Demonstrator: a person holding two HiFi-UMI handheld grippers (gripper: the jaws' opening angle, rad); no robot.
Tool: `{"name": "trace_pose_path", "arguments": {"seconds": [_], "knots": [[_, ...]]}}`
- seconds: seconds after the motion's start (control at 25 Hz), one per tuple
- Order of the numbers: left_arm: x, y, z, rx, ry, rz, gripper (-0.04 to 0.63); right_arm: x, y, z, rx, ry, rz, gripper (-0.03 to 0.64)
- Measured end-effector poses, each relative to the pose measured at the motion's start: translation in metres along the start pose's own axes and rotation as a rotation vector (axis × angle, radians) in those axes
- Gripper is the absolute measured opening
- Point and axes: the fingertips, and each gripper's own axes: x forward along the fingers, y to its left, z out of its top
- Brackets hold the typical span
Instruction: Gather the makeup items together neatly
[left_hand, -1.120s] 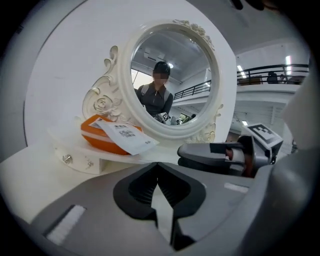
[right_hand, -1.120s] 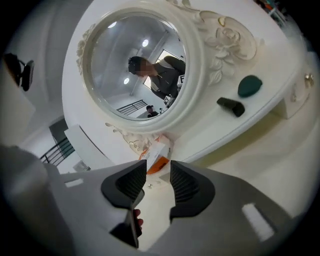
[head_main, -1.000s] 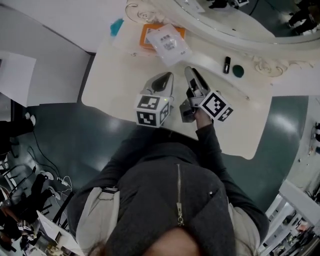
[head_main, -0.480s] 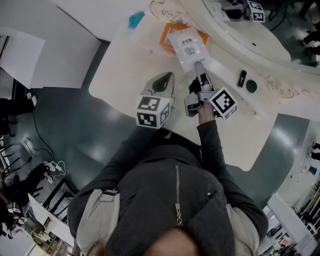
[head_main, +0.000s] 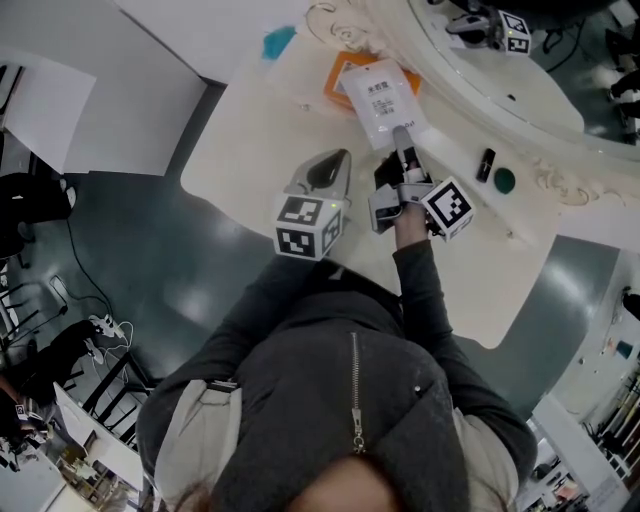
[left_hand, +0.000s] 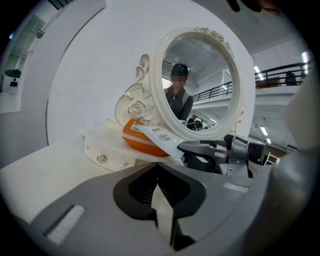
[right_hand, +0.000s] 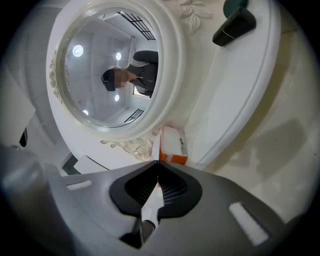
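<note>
A white sachet (head_main: 378, 95) lies slanted across an orange packet (head_main: 340, 80) at the table's far side, below the mirror. My right gripper (head_main: 402, 130) is on the sachet's near edge. Its jaws have just been closing and are now shut, with the thin sachet edge (right_hand: 153, 145) pinched between them. The left gripper view shows that grip from the side, on the sachet (left_hand: 157, 136). My left gripper (head_main: 340, 157) hovers just left of it over the table, shut and empty. A black lipstick tube (head_main: 486, 163) and a green round pot (head_main: 504, 180) lie to the right.
An ornate white mirror frame (head_main: 440, 75) curves along the back of the white table (head_main: 260, 140). A small teal item (head_main: 278, 42) sits at the table's far left corner. The table's front edge is close to the person's body, with dark floor on both sides.
My right gripper has reached forward to the white sachet, rolled, and shut on its near edge. My left gripper has shifted a little alongside it.
</note>
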Motion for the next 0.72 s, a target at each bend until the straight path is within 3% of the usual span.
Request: {"name": "trace_pose_path", "arguments": {"seconds": [0.72], "knots": [[-0.003,-0.015,-0.004,0.024,0.010,-0.053,0.009,-0.023,0.012,0.001,-0.019,-0.062,0.028,0.003]]}}
